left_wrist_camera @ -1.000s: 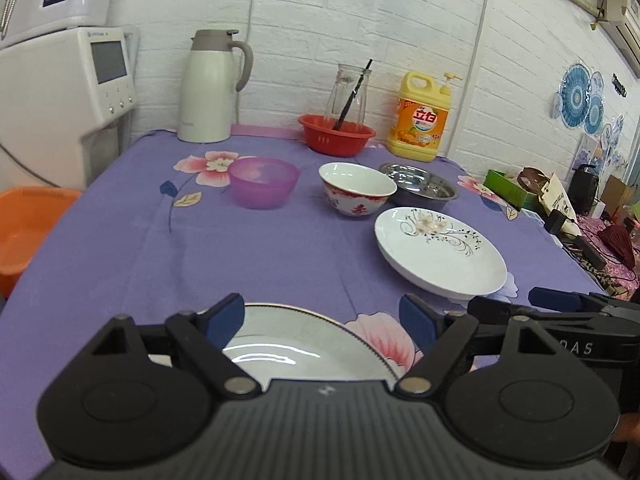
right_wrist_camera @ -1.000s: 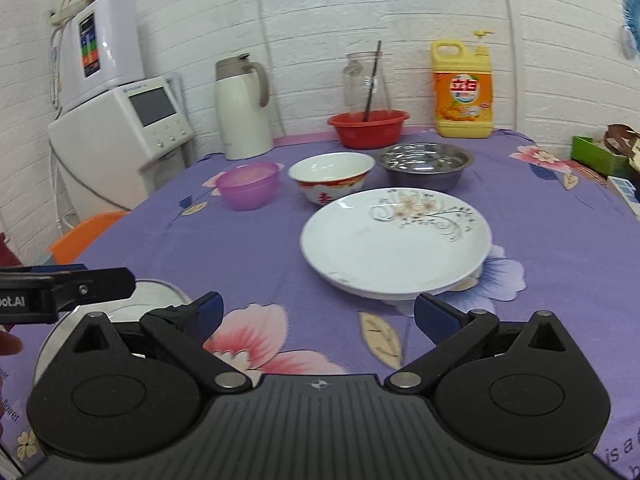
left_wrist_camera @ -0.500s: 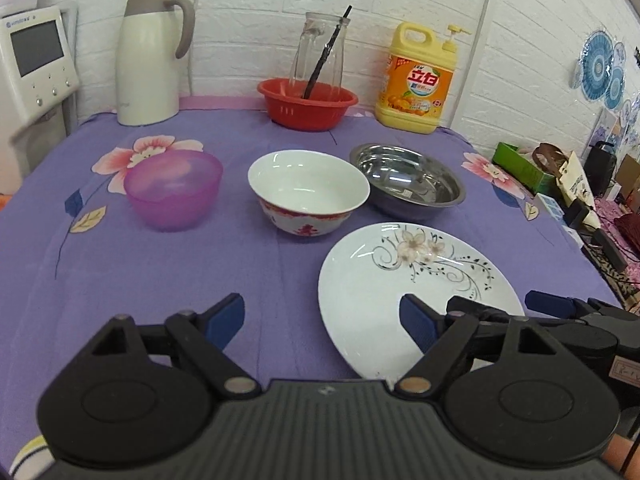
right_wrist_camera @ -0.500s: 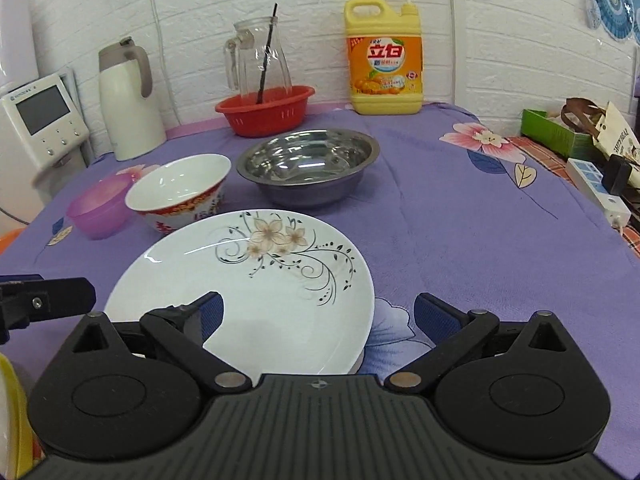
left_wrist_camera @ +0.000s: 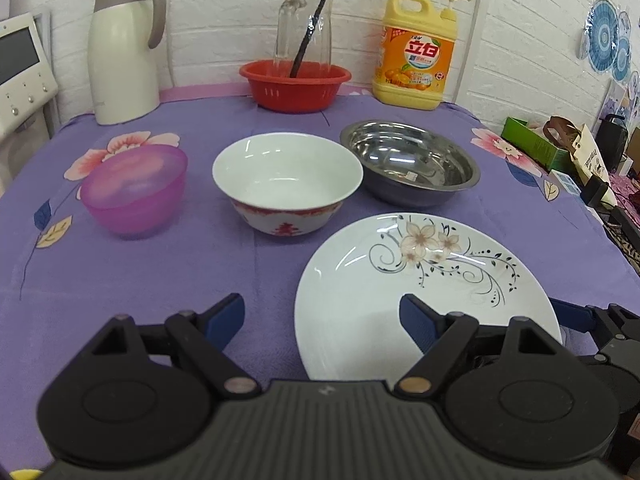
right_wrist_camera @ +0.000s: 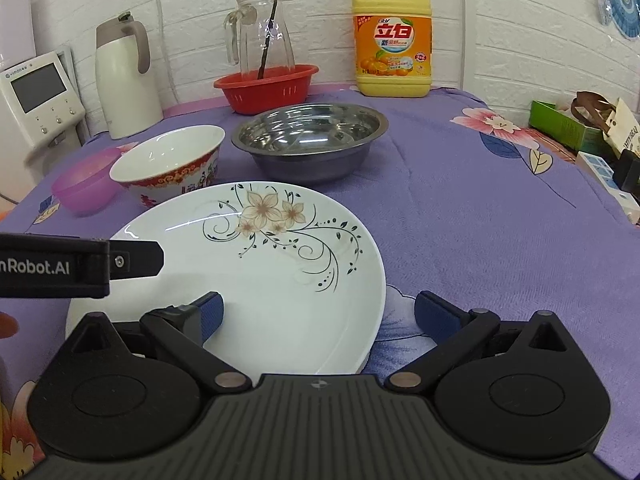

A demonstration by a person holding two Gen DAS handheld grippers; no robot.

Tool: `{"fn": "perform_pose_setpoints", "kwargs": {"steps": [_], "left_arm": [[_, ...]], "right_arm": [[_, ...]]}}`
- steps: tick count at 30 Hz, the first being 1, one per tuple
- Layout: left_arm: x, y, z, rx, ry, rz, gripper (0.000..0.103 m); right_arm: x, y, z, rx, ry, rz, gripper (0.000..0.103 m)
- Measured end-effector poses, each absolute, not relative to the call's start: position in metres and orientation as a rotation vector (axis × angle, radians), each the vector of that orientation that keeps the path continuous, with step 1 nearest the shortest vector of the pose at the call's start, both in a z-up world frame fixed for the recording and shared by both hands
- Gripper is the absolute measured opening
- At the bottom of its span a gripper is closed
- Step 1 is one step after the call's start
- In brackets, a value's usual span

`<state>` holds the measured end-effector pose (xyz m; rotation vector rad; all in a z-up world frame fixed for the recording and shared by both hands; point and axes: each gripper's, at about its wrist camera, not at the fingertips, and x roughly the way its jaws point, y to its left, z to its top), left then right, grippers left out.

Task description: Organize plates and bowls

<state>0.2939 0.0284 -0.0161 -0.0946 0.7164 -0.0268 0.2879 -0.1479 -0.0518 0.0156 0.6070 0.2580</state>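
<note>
A white flower-patterned plate [left_wrist_camera: 424,292] lies on the purple tablecloth, also in the right wrist view [right_wrist_camera: 280,264]. Behind it stand a white bowl with red trim [left_wrist_camera: 288,184], a pink plastic bowl [left_wrist_camera: 134,190] and a steel bowl [left_wrist_camera: 410,172]. My left gripper [left_wrist_camera: 322,318] is open and empty, low over the plate's near left rim. My right gripper [right_wrist_camera: 318,314] is open and empty, its jaws straddling the plate's near right edge. The left gripper's finger [right_wrist_camera: 136,256] shows over the plate in the right wrist view.
At the back stand a white thermos jug [left_wrist_camera: 122,48], a red basket [left_wrist_camera: 294,84] holding a glass pitcher [left_wrist_camera: 304,24], and a yellow detergent bottle [left_wrist_camera: 414,52]. A white appliance [right_wrist_camera: 38,100] is at the left. Boxes and clutter [left_wrist_camera: 560,148] sit past the table's right edge.
Both grippers moved right and forward, from a gold-rimmed plate at the near left to the flower-patterned plate. That first plate has left view. Both grippers stayed open.
</note>
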Motion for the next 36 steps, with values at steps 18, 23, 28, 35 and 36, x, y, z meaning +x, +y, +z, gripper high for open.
{"fn": "perform_pose_setpoints", "kwargs": {"steps": [18, 23, 28, 35, 36], "left_arm": [[0.307, 0.018, -0.032, -0.104, 0.759, -0.030, 0.083], [0.309, 0.014, -0.032, -0.095, 0.758, -0.023, 0.083], [0.308, 0.013, -0.032, -0.096, 0.755, -0.023, 0.083], [0.308, 0.014, -0.033, -0.097, 0.746, -0.031, 0.083], [0.308, 0.014, -0.033, -0.098, 0.741, -0.035, 0.083]], "right_arm": [[0.288, -0.145, -0.053, 0.005, 0.607, 0.258, 0.103], [0.288, -0.145, -0.053, 0.005, 0.607, 0.258, 0.103], [0.288, -0.145, -0.053, 0.005, 0.607, 0.258, 0.103], [0.288, -0.145, -0.053, 0.005, 0.607, 0.258, 0.103], [0.288, -0.145, -0.053, 0.005, 0.607, 0.258, 0.103]]}}
